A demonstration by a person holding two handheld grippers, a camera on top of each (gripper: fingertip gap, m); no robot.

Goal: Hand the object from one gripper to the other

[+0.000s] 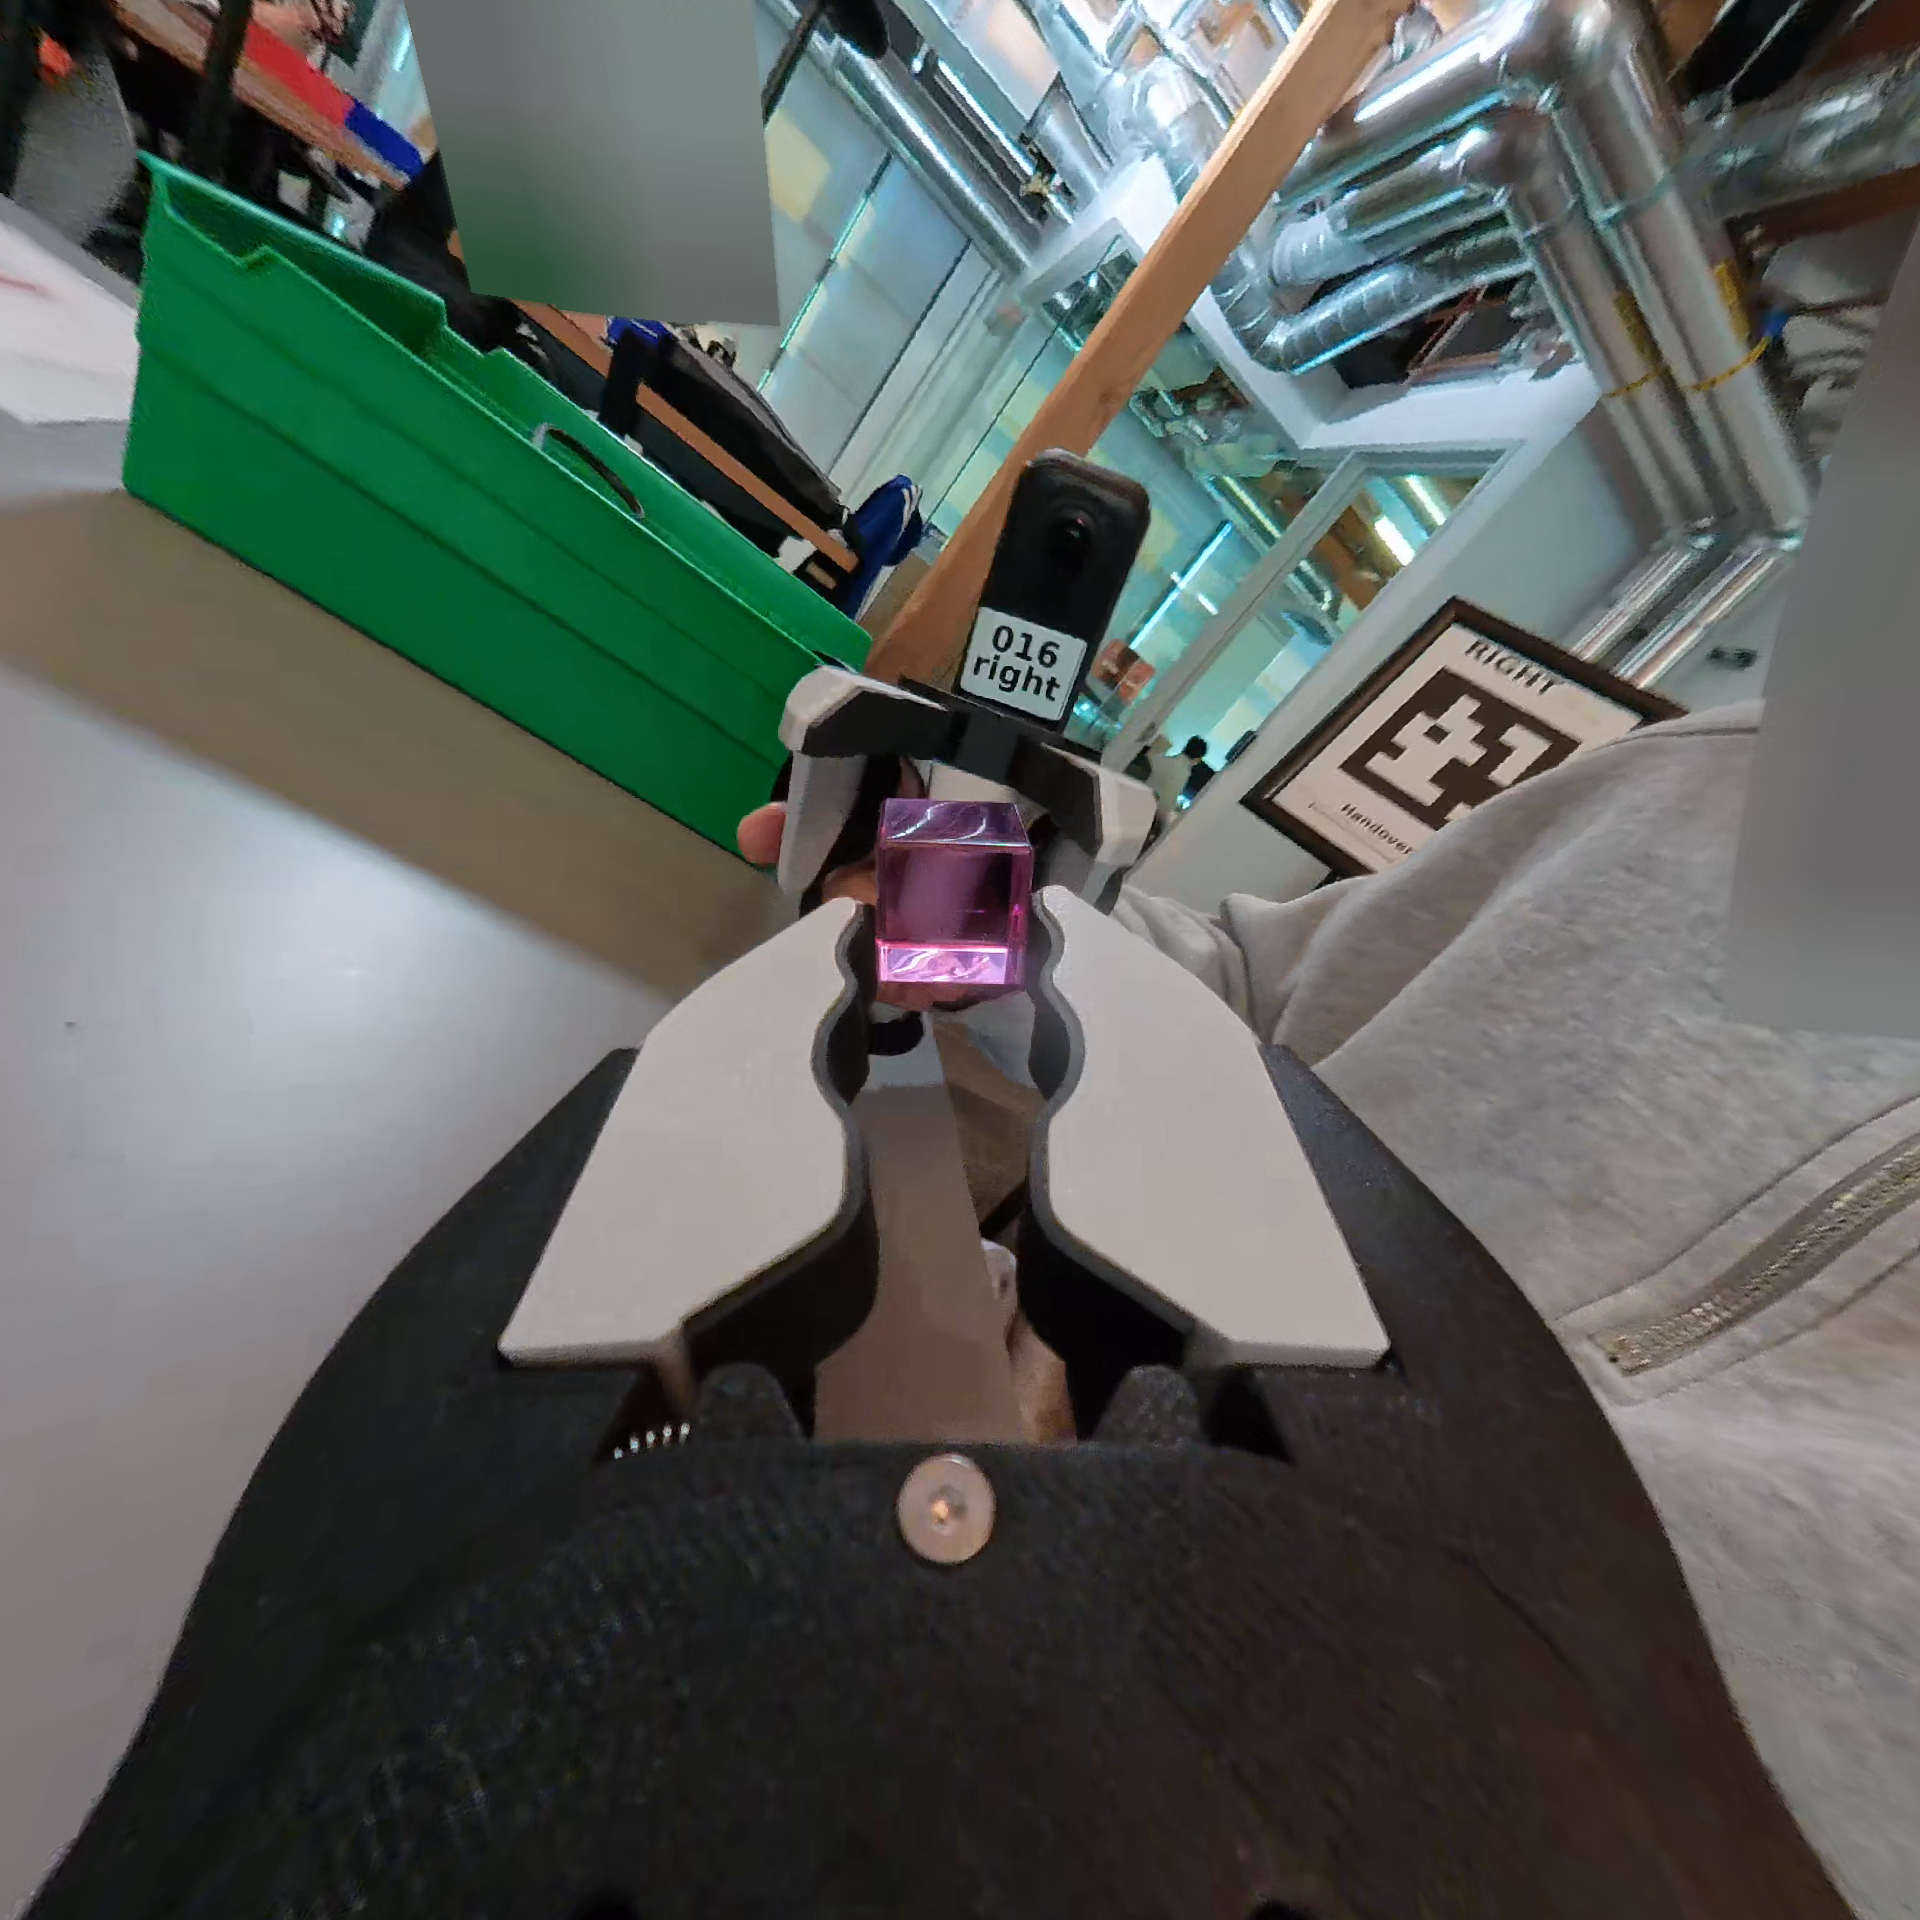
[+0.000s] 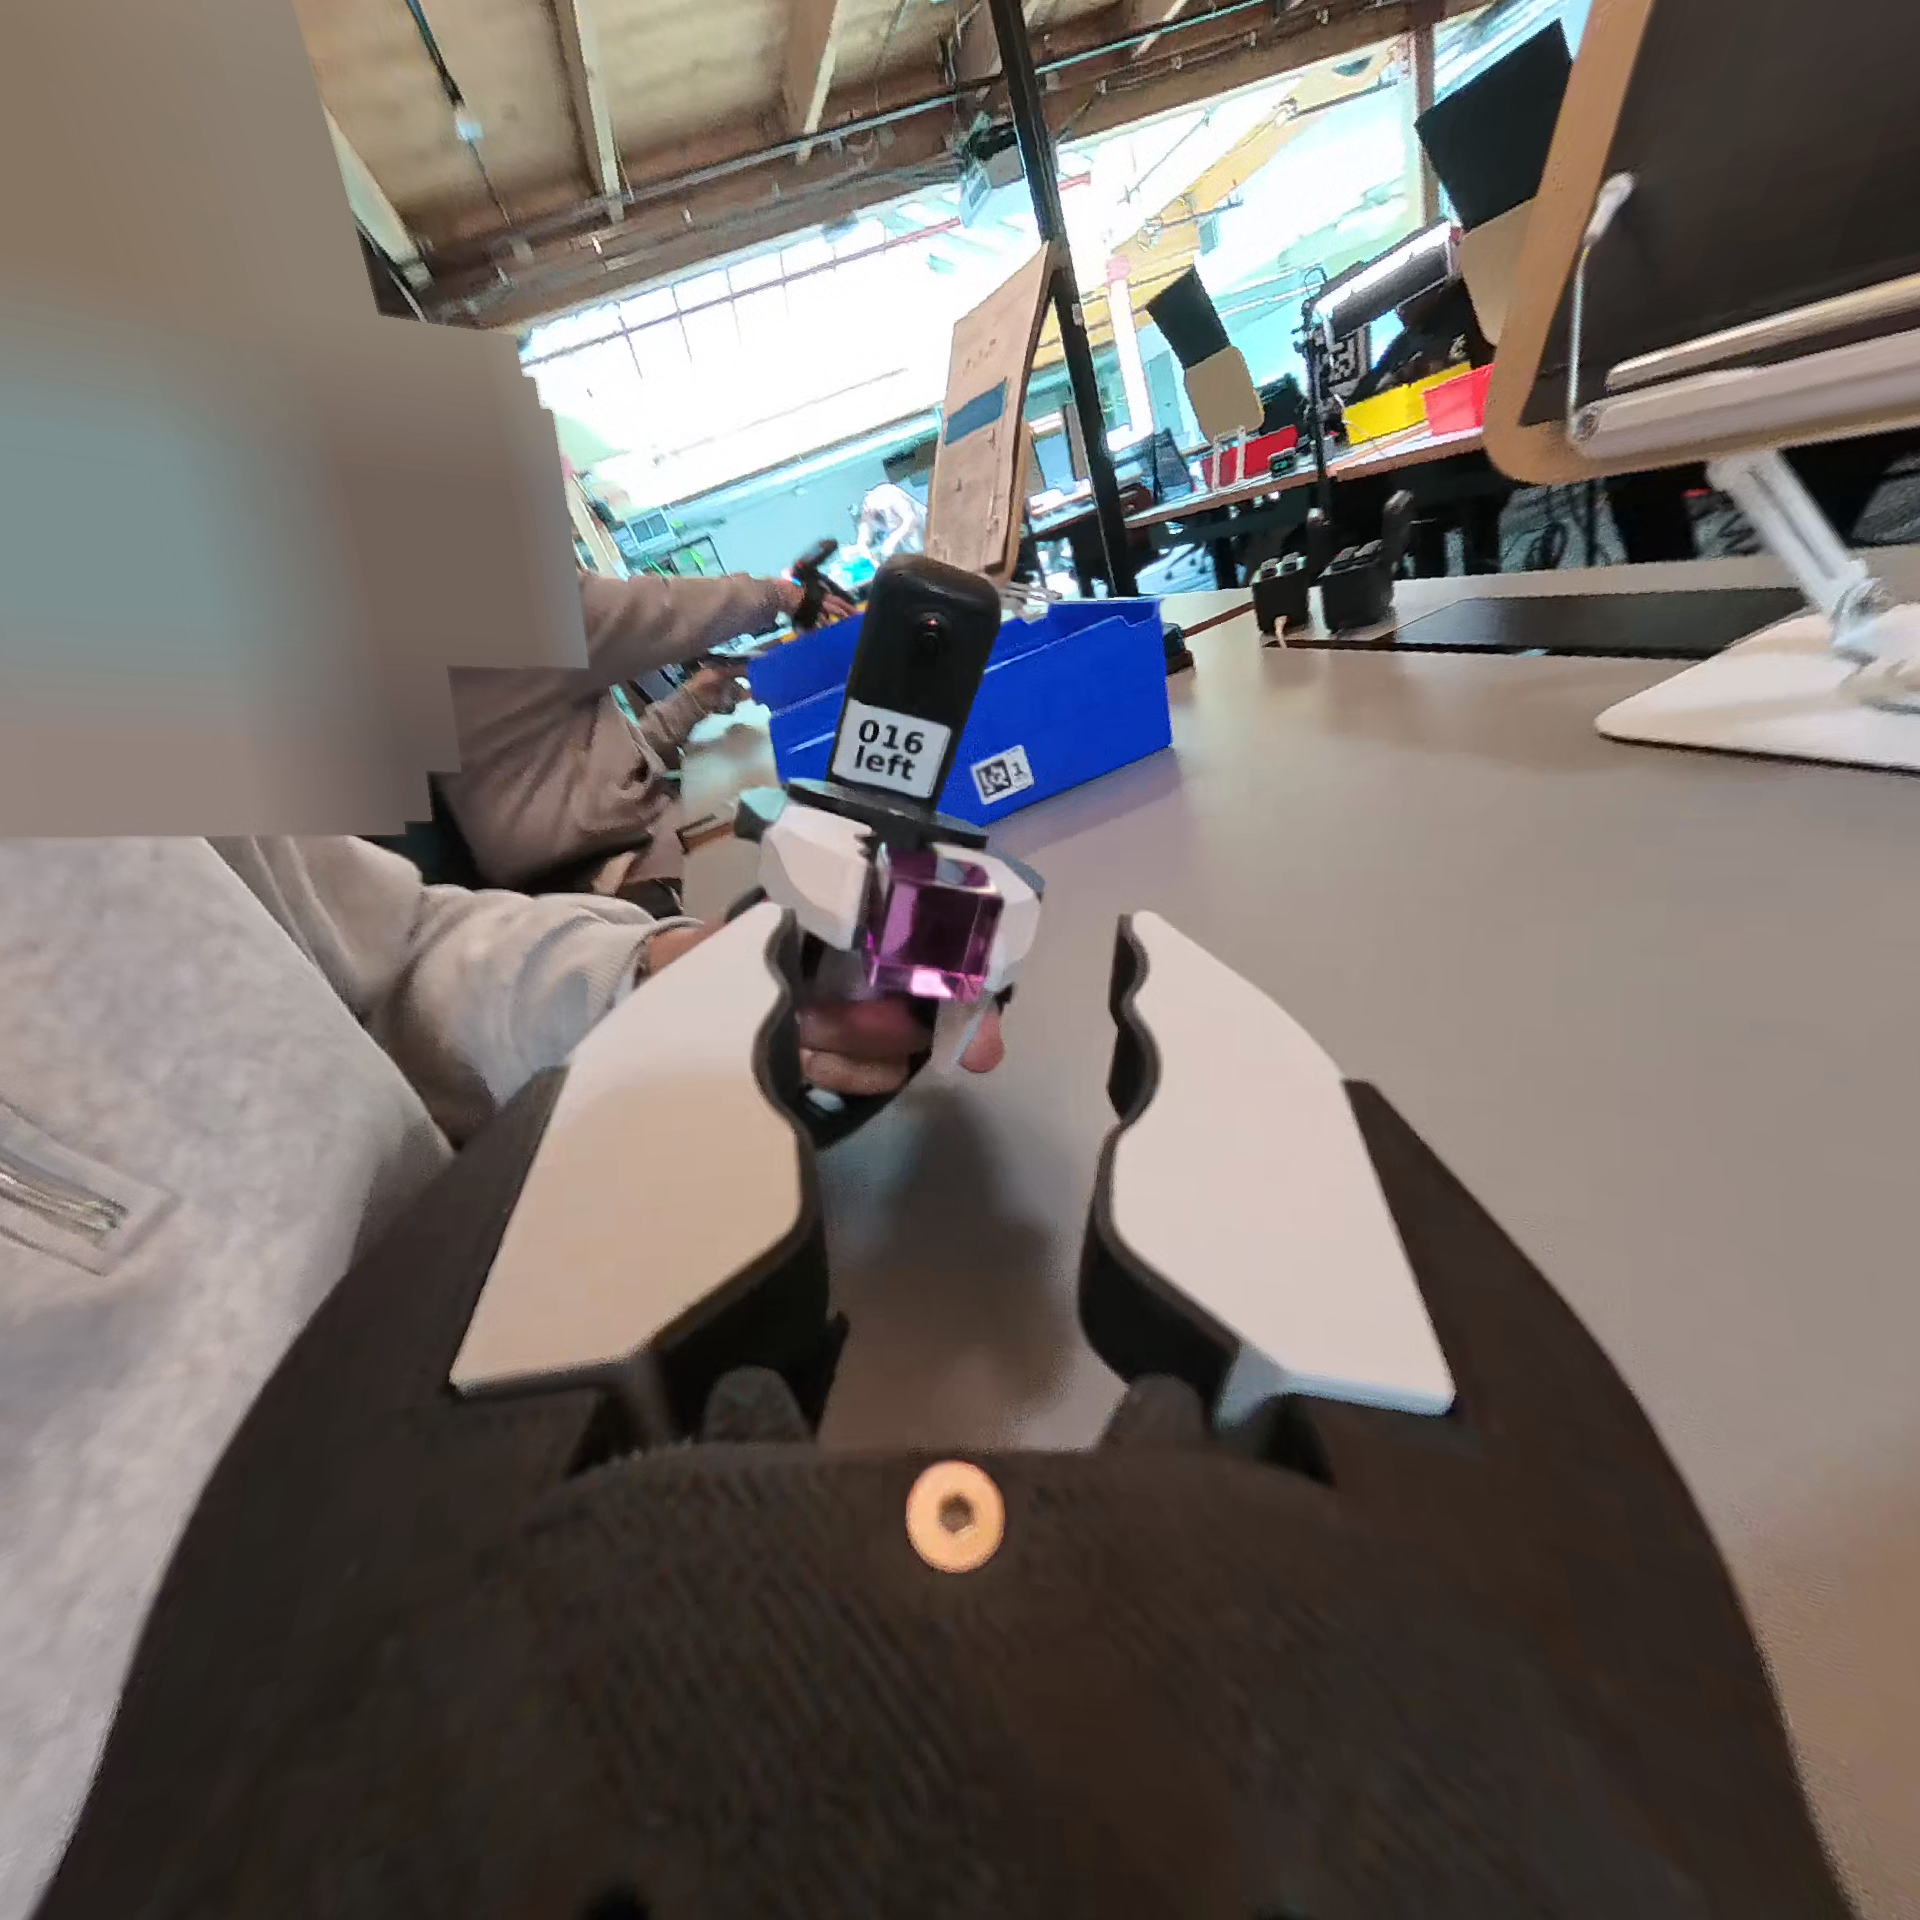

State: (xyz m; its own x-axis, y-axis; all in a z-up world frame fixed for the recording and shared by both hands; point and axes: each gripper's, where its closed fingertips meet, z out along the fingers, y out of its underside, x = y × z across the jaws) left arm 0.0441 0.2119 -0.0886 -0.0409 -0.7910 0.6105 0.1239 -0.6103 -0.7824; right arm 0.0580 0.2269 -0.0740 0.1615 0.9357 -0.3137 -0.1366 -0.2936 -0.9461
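Note:
A clear purple cube [image 1: 954,894] is clamped between the fingertips of my left gripper [image 1: 948,909], held above the grey table. My right gripper [image 2: 953,925] is open and empty, its jaws wide apart. It faces the left gripper head-on. In the right wrist view the cube [image 2: 930,940] sits in the left gripper [image 2: 914,935] just beyond my right fingertips, a little left of the middle of the gap. In the left wrist view the right gripper [image 1: 961,821] shows right behind the cube, with a white finger on each side of it and apart from it.
A green bin [image 1: 416,499] stands on the table [image 1: 260,987] to the left. A blue bin [image 2: 1039,696] stands behind the left gripper. A monitor on a white stand [image 2: 1766,686] is at the right. A framed marker board [image 1: 1455,748] leans nearby. A grey sleeve [image 1: 1558,1039] fills the right. The tips of both grippers are at nearly the same place.

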